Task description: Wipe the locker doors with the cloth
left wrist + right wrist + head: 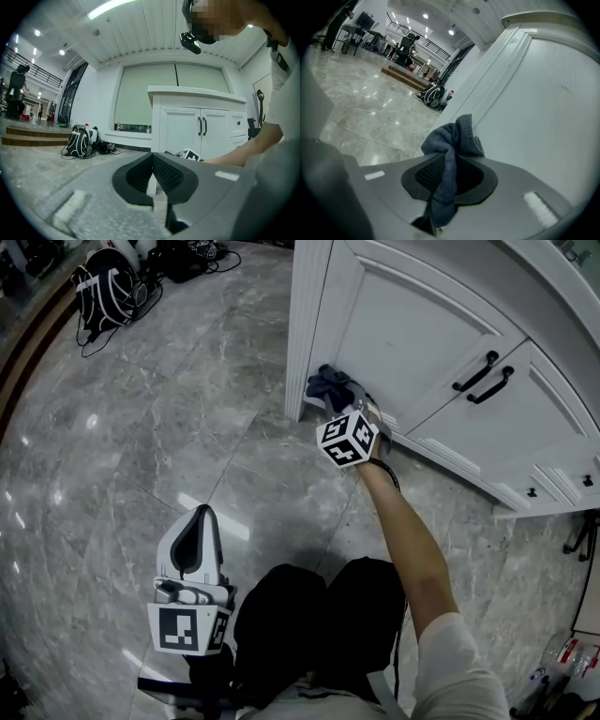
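Grey marble floor (141, 427) runs up to a white locker cabinet (412, 343) with two black handles (483, 376) where its doors meet; a black backpack (108, 282) lies well apart by the far wall. On the person's outstretched arm (412, 549), the right gripper (343, 397) reaches low to the left-hand door's (403, 324) bottom corner, close to the floor; its jaws are clamped on a bunched blue-grey cloth (328, 385), whose free end sticks out past the tips against the door's white frame. The left gripper (199, 529) hangs back over the floor beside the person's knees, well apart from the cabinet; its jaws are together with nothing between them.
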### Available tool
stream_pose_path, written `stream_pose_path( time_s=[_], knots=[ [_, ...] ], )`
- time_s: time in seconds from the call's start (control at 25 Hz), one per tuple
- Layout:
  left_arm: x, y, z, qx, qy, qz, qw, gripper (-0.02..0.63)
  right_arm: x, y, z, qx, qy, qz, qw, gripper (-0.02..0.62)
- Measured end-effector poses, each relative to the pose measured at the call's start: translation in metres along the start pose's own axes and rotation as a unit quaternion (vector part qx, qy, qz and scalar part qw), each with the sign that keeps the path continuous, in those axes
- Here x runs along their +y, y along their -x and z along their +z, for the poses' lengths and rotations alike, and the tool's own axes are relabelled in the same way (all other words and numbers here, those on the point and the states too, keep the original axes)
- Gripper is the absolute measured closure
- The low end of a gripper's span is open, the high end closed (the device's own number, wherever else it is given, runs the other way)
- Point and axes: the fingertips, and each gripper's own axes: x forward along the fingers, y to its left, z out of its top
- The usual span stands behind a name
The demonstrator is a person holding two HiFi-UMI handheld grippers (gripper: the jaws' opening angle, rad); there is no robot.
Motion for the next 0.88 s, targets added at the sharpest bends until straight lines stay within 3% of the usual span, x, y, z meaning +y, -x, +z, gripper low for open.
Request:
stream_pose_path(
  time_s=[0.44,0.88],
  knots=[
    [-0.020,-0.006,0.010,-0.023,0.010,-0.029,0.9993,0.604,-0.024,0.028,-0.035,0.028,0.029,-0.020,0.999,0.518],
    [-0.025,-0.003,0.009,-0.013,0.012,-0.038,0.9991,0.604,-0.097,0.084,0.047,-0.008,0.041,-0.071,0.997,0.518]
  ],
)
